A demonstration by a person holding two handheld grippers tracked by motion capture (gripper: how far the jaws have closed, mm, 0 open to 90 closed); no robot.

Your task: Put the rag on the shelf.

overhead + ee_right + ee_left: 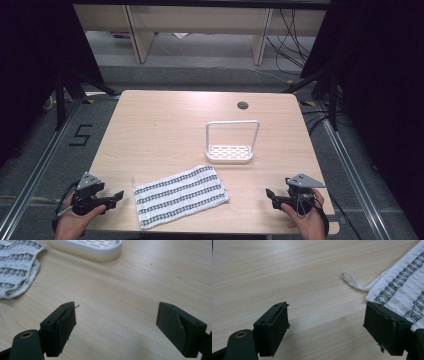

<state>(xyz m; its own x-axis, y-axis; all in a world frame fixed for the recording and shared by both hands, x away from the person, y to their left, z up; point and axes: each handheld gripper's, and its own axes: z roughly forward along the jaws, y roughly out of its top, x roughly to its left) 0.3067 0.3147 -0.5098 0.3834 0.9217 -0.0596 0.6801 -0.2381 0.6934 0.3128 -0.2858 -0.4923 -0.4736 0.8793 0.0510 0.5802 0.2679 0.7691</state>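
Note:
A white towel with dark patterned stripes point(180, 196) lies flat near the table's front edge, a small hanging loop point(352, 281) at its left corner. Behind it stands a white rack point(231, 141) with a slotted base and a tall wire frame. My left gripper point(116, 197) rests at the front left, open, pointing at the towel's left edge point(402, 287), nothing between its jaws. My right gripper point(270, 195) sits at the front right, open and empty, with the towel's right corner point(17, 267) and the rack's base point(87, 247) ahead of it.
The wooden table point(165, 125) has a round cable hole point(242, 105) near its back edge. Beyond the table are wooden furniture legs and cables on the floor. Dark stands flank the table on both sides.

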